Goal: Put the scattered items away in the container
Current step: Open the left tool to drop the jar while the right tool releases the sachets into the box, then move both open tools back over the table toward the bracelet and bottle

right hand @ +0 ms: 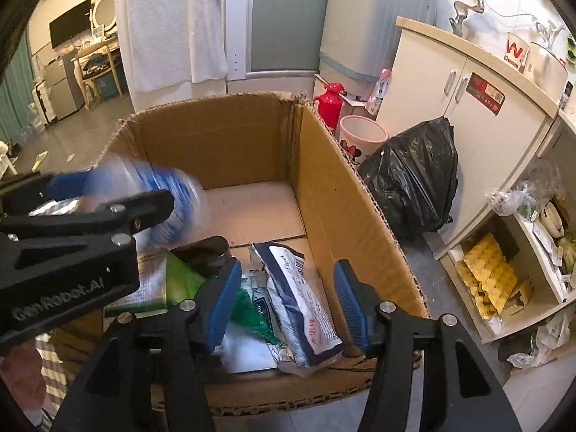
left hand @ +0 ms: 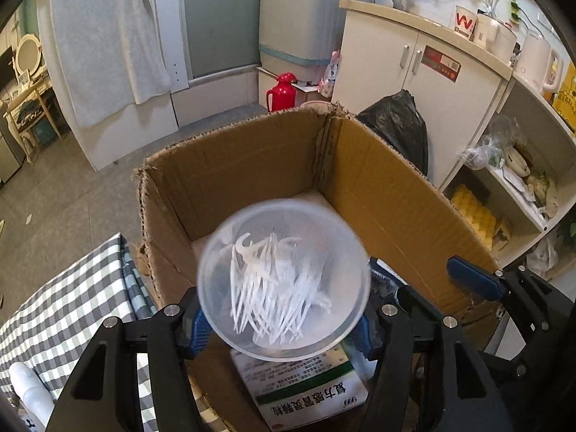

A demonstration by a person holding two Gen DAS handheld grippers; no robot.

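- The open brown cardboard box (right hand: 252,151) is already part-filled: a green-and-white medicine packet (left hand: 306,388) and a blue-and-white foil pouch (right hand: 306,306) are seen lying inside.
- A clear round plastic tub of white floss picks (left hand: 282,277) is clamped by the left gripper (left hand: 282,327) above the box, not yet released.
- The right gripper (right hand: 288,302) is held wide apart, empty, over the box.
- At the edge of the checked tablecloth (left hand: 72,306) a white object (left hand: 28,385) is left, judged still to be tidied.

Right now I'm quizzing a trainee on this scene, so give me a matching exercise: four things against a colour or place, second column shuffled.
1. floss tub
2. thermos
3. bin bag
4. egg tray

a. black
b. in left gripper
c. yellow
d. red

Pairs: 1-b, 2-d, 3-a, 4-c
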